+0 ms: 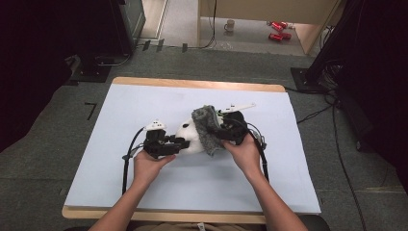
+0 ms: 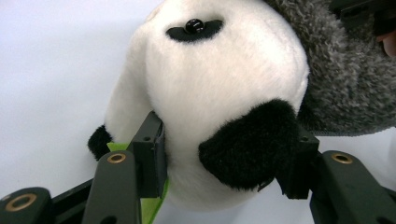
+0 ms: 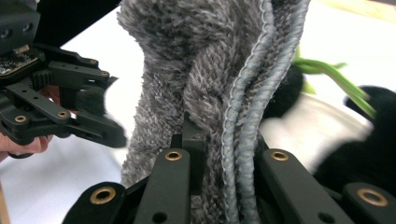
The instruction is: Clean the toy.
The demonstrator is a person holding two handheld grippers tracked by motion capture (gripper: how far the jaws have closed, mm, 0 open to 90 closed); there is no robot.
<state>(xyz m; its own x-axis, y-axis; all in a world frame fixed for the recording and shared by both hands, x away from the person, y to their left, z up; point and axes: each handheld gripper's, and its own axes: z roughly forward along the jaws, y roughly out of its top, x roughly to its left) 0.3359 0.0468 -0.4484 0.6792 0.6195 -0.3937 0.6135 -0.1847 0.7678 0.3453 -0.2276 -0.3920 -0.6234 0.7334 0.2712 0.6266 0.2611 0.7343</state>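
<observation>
A plush panda [image 1: 190, 137] lies at the table's [image 1: 288, 183] centre, a grey fleecy cloth [image 1: 208, 129] draped over its right side. We see the left gripper [image 2: 224, 161] clamping the panda's white body at a black patch, and the right gripper [image 3: 224, 154] closed on the cloth's stitched hem. We judge the step to be wrapping or dressing; next, the right hand [image 1: 245, 151] must draw the cloth leftward while the left steadies the panda.

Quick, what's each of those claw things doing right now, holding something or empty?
Left gripper: closed on the plush panda, clamping its head.
Right gripper: closed on the grey fuzzy cloth, pinching its stitched edge.
</observation>
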